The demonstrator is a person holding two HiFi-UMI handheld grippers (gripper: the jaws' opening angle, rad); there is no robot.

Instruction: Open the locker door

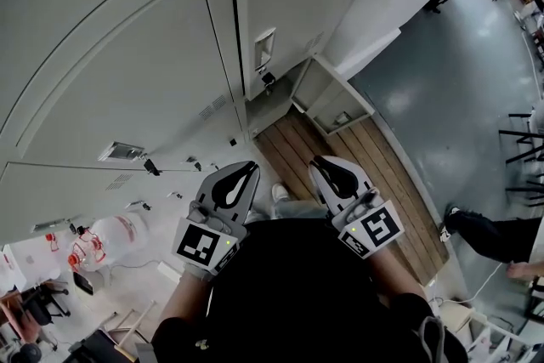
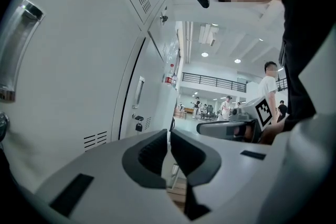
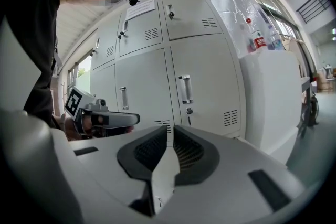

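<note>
Nearest, held side by side in front of the person, the left gripper (image 2: 169, 134) and right gripper (image 3: 170, 131) each have their jaws together with nothing between them. Well beyond stands the locker door (image 3: 207, 86), closed, upright, taller than wide and facing the right gripper. Its handle (image 3: 185, 89) runs vertically near its left edge.

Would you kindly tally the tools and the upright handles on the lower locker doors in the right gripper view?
Tools: 2 (left tool, right tool)
Door handles: 2 (left handle, right handle)
Total: 4
</note>
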